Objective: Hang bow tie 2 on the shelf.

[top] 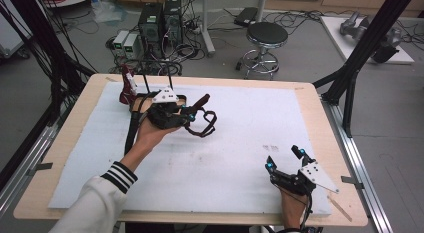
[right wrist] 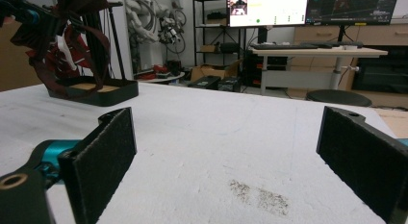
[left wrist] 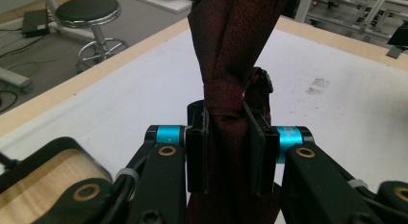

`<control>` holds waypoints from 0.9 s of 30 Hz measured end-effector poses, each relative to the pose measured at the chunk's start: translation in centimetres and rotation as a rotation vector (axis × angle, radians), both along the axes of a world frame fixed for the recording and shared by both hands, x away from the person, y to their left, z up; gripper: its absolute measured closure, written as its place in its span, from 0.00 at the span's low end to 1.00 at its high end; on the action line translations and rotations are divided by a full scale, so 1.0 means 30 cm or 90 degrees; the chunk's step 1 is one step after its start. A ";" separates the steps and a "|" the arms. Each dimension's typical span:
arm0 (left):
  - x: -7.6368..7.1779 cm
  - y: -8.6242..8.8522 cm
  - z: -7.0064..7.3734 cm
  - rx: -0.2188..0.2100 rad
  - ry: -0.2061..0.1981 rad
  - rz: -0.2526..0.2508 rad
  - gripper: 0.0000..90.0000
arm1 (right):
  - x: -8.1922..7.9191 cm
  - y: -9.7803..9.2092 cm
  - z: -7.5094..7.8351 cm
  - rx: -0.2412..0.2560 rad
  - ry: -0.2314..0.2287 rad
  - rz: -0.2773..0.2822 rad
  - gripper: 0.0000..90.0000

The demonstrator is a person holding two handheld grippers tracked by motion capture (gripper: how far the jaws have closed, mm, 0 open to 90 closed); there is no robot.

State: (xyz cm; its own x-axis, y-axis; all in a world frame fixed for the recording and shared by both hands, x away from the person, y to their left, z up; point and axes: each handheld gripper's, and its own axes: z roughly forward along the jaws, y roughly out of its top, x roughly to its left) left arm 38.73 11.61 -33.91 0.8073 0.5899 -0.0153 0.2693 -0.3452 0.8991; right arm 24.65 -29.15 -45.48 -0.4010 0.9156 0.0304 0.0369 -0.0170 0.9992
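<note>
A dark red necktie (left wrist: 231, 41) is pinched between the two black jaws of my left gripper (left wrist: 230, 147). In the high view that left gripper (top: 187, 113) hovers over the back left of the white mat (top: 225, 168), and the necktie (top: 204, 127) droops from it in a loop, one end poking up. Just behind stands a black rack (top: 150, 85) with another red tie (top: 127, 85) on it. My right gripper (top: 284, 158) rests near the front right of the mat, jaws wide apart; between the pads (right wrist: 103, 156) of the right gripper (right wrist: 226, 156) there is nothing.
The rack's black base (right wrist: 94, 92) with its wooden inlay sits far left across the mat, with ties (right wrist: 62, 46) draped above it. A small dark smudge (top: 270, 147) marks the mat ahead of the right gripper. A stool (top: 266, 35) and computer towers (top: 160, 23) stand beyond the table.
</note>
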 end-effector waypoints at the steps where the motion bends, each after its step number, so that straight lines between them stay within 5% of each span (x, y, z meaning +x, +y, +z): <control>1: 0.000 0.007 0.004 0.000 -0.003 0.003 0.81 | 0.000 0.000 0.000 0.000 0.000 0.000 0.06; 27: 0.012 0.176 0.060 -0.050 -0.061 0.104 0.81 | -0.001 0.002 0.000 0.002 0.005 0.000 0.06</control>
